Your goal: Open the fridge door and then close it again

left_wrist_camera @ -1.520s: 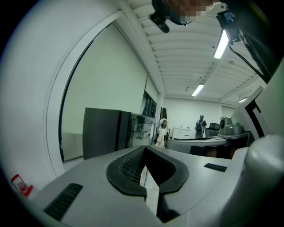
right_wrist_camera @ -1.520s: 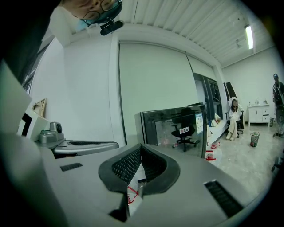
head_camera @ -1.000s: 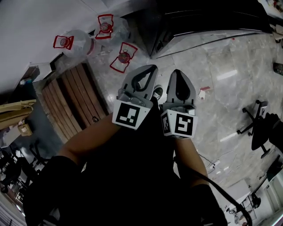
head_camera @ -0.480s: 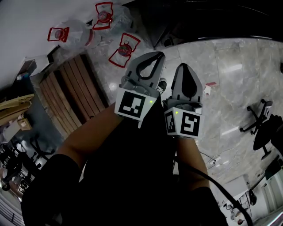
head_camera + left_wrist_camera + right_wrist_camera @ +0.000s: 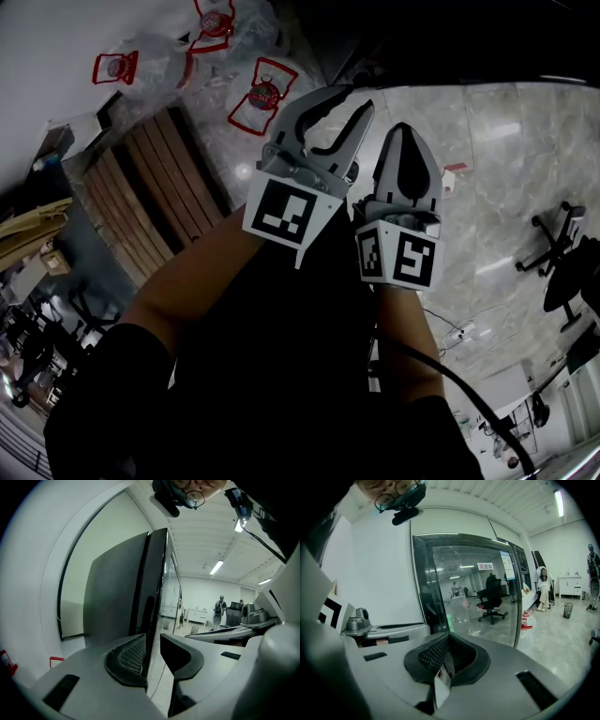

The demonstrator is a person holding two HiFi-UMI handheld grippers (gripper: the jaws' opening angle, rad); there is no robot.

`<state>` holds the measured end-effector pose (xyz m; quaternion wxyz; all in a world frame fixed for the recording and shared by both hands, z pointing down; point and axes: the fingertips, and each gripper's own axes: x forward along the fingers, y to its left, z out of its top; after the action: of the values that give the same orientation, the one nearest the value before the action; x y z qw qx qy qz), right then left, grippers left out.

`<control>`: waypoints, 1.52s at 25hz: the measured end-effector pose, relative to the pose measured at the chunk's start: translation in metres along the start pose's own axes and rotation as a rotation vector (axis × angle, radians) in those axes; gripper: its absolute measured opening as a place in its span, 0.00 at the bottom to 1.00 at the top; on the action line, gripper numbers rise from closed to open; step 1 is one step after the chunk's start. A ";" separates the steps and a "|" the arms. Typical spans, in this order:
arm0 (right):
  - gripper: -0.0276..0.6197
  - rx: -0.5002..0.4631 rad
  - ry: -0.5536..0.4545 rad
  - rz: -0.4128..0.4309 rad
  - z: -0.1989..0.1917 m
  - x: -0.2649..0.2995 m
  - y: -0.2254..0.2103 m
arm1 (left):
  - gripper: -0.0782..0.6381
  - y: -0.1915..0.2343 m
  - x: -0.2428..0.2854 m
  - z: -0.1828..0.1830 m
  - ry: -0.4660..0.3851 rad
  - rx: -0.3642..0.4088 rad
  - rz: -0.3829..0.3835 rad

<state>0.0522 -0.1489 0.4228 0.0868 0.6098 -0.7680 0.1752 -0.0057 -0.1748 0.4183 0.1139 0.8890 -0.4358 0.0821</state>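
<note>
Marble floor (image 5: 506, 141) at right; fridge door (image 5: 478, 592) upper centre seemingly unopened, all steps pending; left gripper (image 5: 151, 641) parted, empty; right gripper (image 5: 449, 641) pressed together.

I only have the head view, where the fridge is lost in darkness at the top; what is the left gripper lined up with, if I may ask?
Observer: In its own view, the left gripper has its fingers apart, framing the black edge of the fridge door.
Operator: Is the door shut?
Observer: It looks shut, lying flush against the grey fridge side.
Operator: And the right gripper's outlook?
Observer: The right gripper, fingers together, faces the door's glass front, which reflects an office chair.
</note>
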 end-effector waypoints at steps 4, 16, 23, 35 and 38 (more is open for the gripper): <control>0.07 0.014 -0.006 -0.008 -0.002 0.001 -0.001 | 0.25 -0.001 0.005 0.001 -0.008 0.036 -0.012; 0.07 0.024 0.001 -0.021 -0.011 -0.007 -0.007 | 0.20 -0.004 0.016 0.010 -0.072 0.065 -0.040; 0.07 0.041 0.029 -0.038 -0.026 -0.014 -0.016 | 0.19 -0.005 0.016 0.007 -0.058 0.024 -0.058; 0.07 0.036 0.023 -0.054 -0.022 -0.026 -0.026 | 0.18 -0.005 0.013 0.009 -0.062 -0.091 -0.007; 0.07 0.032 0.018 -0.056 -0.021 -0.029 -0.028 | 0.18 -0.009 0.012 0.011 -0.067 -0.061 -0.011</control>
<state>0.0844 -0.1204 0.4363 0.0887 0.6307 -0.7470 0.1904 0.0089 -0.1811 0.4098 0.1270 0.8897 -0.4368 0.0384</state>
